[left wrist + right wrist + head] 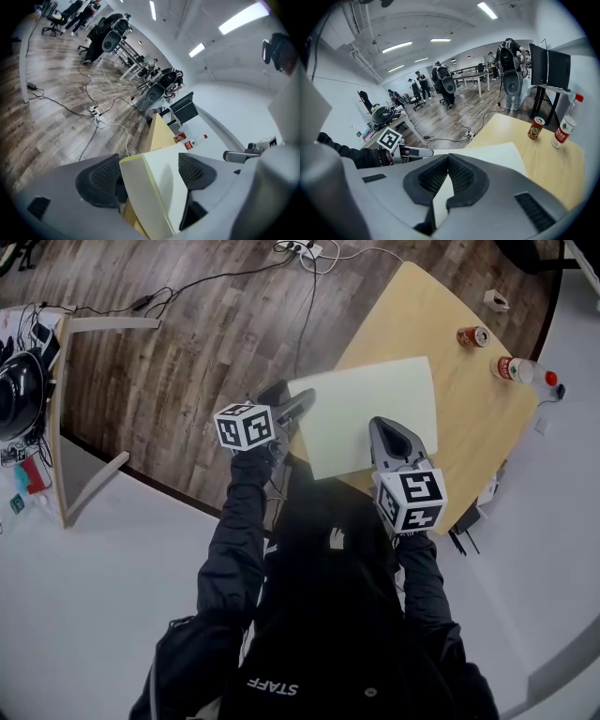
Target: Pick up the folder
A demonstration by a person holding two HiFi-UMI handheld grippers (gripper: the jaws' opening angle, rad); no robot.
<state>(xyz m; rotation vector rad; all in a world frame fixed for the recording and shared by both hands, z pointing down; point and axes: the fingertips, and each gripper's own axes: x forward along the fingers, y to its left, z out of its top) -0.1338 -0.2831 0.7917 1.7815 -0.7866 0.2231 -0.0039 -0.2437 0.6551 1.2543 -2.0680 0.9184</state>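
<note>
One grip only: right tool (446, 176) pinches the folder (370, 413) at its near edge, left tool (298, 401) is spread around its corner, so it could sag and slip free.

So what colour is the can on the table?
The can is red, clearest in the right gripper view.

Head cam: above the person, aimed steeply down at table (469, 432) edge, mid-range. L gripper (298, 407) cam: right behind its jaws, v. close, facing along folder (366, 413) corner twd far room. R gripper (394, 432) cam: same closeness, facing across table. All 3 views share folder, can (472, 336), bottle (520, 370).
</note>
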